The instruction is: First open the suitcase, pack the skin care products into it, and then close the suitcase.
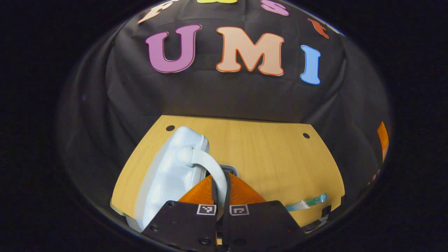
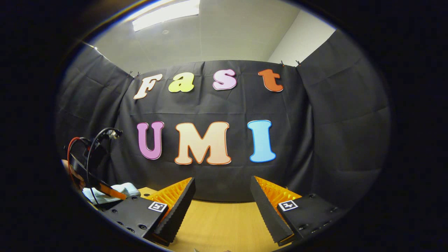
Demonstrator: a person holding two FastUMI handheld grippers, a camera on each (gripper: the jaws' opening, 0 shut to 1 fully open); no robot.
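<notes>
A small pale blue suitcase lies on the left part of the wooden table in the left gripper view. Its curved handle arcs from the case down between my left gripper's fingers. My left gripper is shut on that handle. A skin care tube with a teal cap lies on the table's near right edge. In the right gripper view my right gripper hangs open above the table with nothing between its fingers. Far left in that view, the left gripper sits over the suitcase.
Black cloth walls close the booth behind and beside the table. Two small dark holes mark the table's far corners. Red and black cables loop above the left gripper. Bare wood spreads across the table's middle and right.
</notes>
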